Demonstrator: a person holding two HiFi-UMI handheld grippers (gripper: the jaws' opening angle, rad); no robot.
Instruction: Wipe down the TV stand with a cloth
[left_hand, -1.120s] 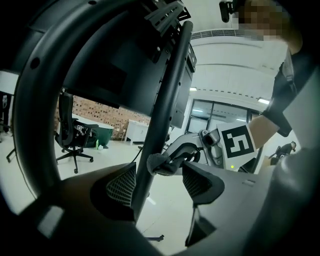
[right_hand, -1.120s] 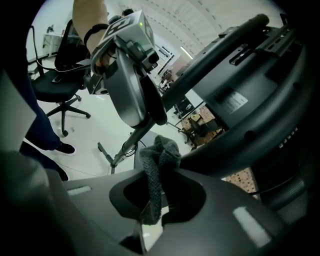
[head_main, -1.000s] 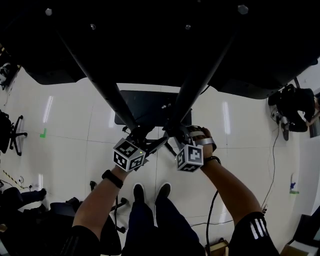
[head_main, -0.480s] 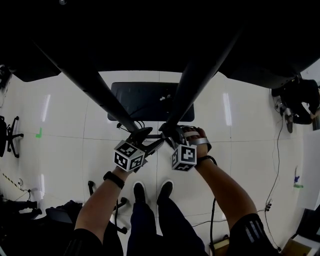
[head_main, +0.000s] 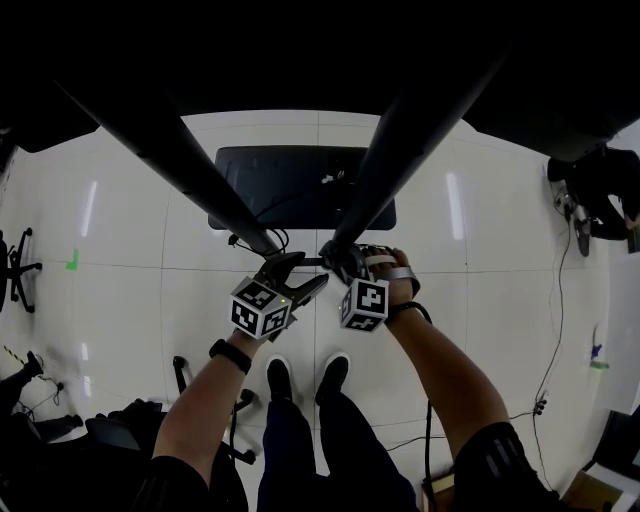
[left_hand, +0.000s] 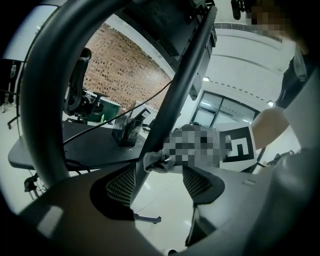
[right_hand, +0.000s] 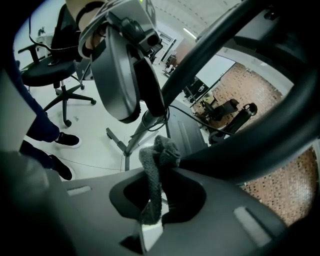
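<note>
Your right gripper (right_hand: 159, 192) is clamped on the grey knitted cloth (right_hand: 156, 157) — its bunched end presses against a smooth, round black tube (right_hand: 240, 150) of the stand. Your left gripper (left_hand: 159, 182) stands wide — mesh-textured pads (left_hand: 121, 185) well apart

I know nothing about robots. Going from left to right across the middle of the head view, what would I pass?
Black swivel chair → green floor mark → left tool, jaws open → right tool, shut on a grey cloth → thin black cable trailing over the floor.
</note>
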